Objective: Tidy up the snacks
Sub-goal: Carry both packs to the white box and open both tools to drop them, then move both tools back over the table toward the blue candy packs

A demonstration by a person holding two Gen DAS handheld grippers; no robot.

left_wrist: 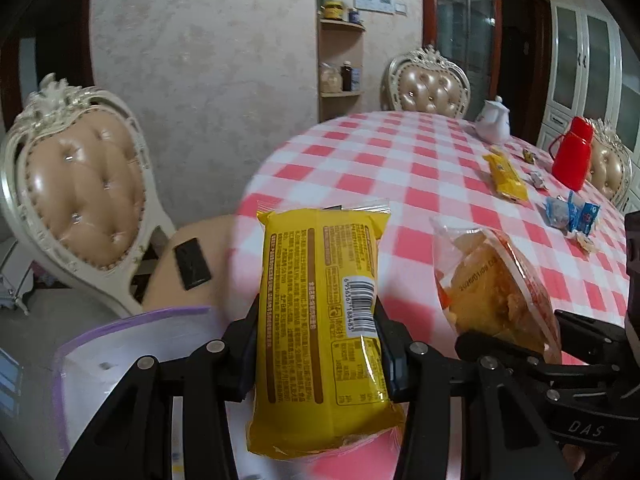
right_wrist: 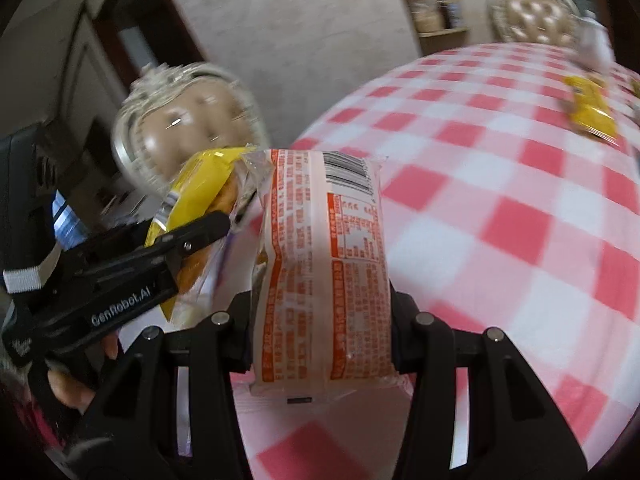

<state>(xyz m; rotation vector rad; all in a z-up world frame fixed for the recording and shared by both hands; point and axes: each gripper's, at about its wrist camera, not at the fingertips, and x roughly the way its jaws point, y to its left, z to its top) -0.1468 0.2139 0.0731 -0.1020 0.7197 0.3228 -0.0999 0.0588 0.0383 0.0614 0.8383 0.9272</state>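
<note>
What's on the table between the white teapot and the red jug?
A small wrapped candy lies between the teapot and the jug, in the left wrist view.

Soft indoor light, fisheye edges, motion blur

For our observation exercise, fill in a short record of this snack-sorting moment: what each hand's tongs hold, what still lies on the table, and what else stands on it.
left tongs: shut on yellow snack pack
right tongs: shut on orange-printed snack pack
table: pink-and-white checked cloth
snacks still lying: second yellow pack, small blue-wrapped sweets
other things on table: white teapot, red flask
beside table: white box with purple rim, padded chair
</note>
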